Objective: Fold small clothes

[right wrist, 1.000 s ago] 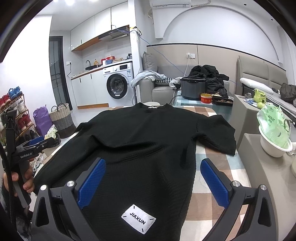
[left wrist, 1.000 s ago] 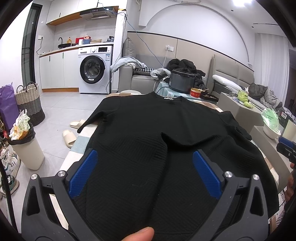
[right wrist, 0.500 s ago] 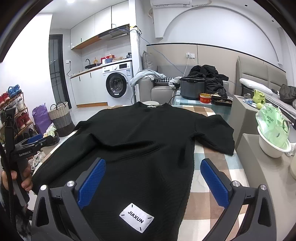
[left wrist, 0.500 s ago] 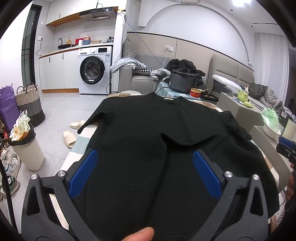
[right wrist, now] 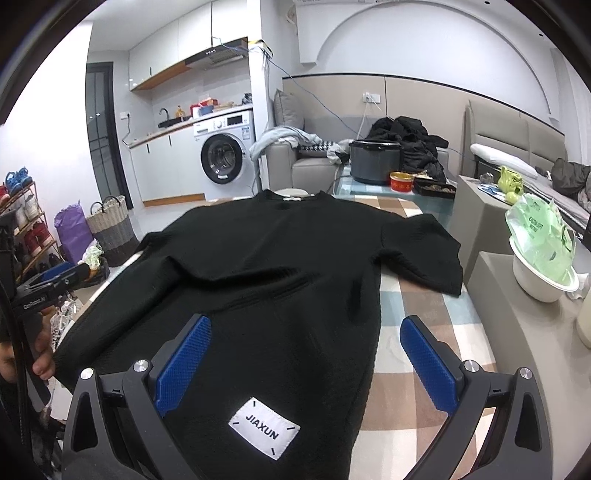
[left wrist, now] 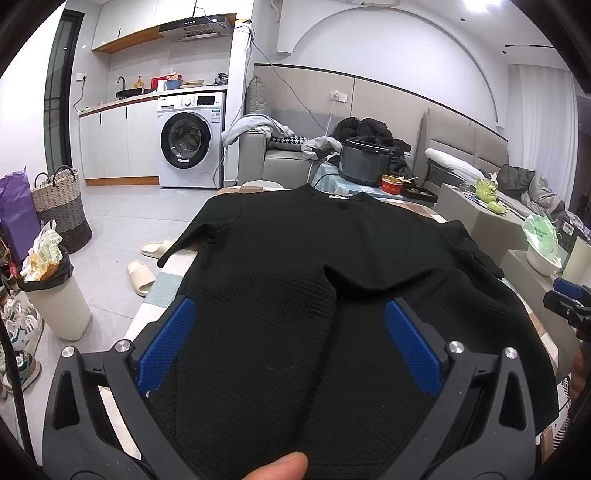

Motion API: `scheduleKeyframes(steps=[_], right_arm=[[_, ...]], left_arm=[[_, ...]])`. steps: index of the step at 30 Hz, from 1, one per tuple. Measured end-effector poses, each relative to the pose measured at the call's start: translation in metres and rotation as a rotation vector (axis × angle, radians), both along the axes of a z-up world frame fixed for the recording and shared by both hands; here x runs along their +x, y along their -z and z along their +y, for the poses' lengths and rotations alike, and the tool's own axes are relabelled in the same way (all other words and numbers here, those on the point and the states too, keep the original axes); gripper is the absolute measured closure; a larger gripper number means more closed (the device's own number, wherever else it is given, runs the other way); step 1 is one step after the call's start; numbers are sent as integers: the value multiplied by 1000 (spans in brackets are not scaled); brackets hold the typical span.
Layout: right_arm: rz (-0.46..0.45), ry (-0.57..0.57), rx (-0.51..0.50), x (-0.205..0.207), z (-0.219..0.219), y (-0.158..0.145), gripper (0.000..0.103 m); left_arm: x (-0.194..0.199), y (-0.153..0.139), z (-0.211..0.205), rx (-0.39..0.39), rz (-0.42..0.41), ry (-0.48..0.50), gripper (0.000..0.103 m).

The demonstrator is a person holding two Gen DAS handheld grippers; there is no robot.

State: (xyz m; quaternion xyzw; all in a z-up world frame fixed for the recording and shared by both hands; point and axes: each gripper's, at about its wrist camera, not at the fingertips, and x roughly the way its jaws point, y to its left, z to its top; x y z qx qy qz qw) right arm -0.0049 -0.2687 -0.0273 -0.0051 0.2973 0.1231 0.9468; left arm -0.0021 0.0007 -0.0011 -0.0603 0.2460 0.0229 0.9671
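Your two views are evenly bright, lit by ceiling lights (left wrist: 476, 4) glaring white at the top edge of the left view. Fisheye bending curves the walls, and dark vignette fills every corner. The black shirt (left wrist: 332, 258) swallows detail, though its weave reads sharply. The thumb tip (left wrist: 277, 467) at the bottom edge looks soft. Shadows are faint.

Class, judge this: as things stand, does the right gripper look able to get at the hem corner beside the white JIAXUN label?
Probably yes. The right gripper is open just above the black shirt, with the JIAXUN label below it and nothing lying between.
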Motion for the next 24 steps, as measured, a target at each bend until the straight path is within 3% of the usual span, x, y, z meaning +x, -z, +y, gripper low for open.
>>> scheduleKeyframes(steps=[6,12,14,16,18,21,23,24], right_arm=[[54,-7,2,3,-4,1,0],[219,-44,45,8,-19,27,1],[279,-49,91,9,-26,39,14],[320,-36,149,11,-33,51,18],[339,-20,154,13,-35,60,28],[381,-8,123,19,-29,73,51],[398,-25,91,18,-25,76,78],[398,-23,73,18,-25,77,83]], left_arm=[[-1,0,2,-3,-2,0,1],[-3,-2,5,2,12,-19,1],[-4,-2,10,-4,16,-33,1],[-3,-2,14,-13,19,-42,1],[-3,-2,16,-16,22,-48,1],[-3,-1,19,-15,27,-55,1],[-4,0,18,-11,29,-56,1],[-3,1,19,-10,30,-57,1]])
